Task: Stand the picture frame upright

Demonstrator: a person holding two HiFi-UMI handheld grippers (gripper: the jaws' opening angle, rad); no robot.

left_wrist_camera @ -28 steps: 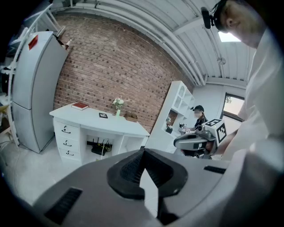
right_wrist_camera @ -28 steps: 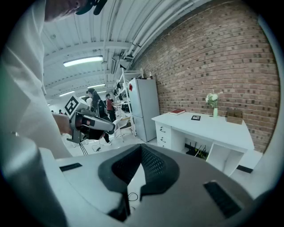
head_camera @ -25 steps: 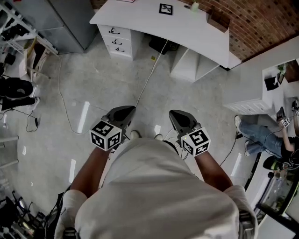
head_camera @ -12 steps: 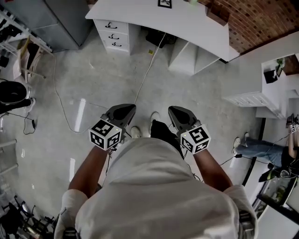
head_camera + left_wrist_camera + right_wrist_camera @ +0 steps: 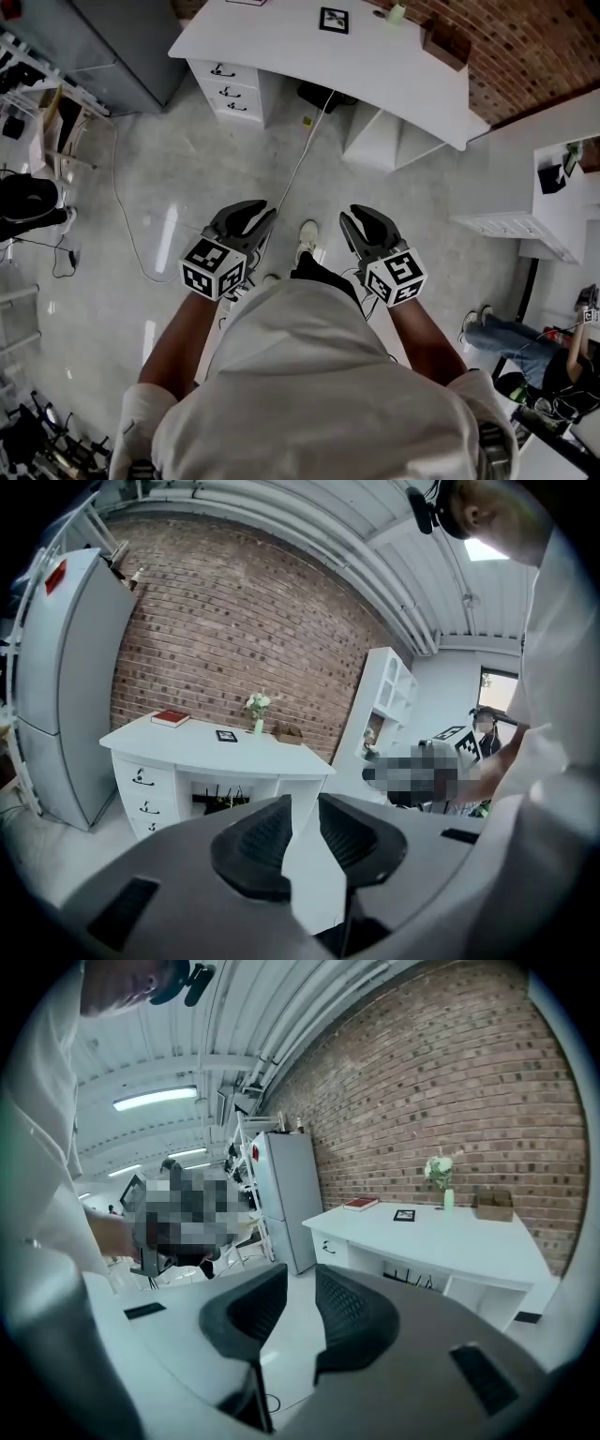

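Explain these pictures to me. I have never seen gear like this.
No robot here: a person holds a two-jaw gripper in each hand. The head view looks down on the left gripper and right gripper. The other two views ride on the grippers, looking along their jaws. Both are open and empty; the left jaws have just been opening. Ahead stands a white desk. On it: a picture frame lying flat, a red book, a vase of flowers and a brown box.

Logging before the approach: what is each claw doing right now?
Left claw: open, has just been opening, nothing between its jaws.
Right claw: open, empty.
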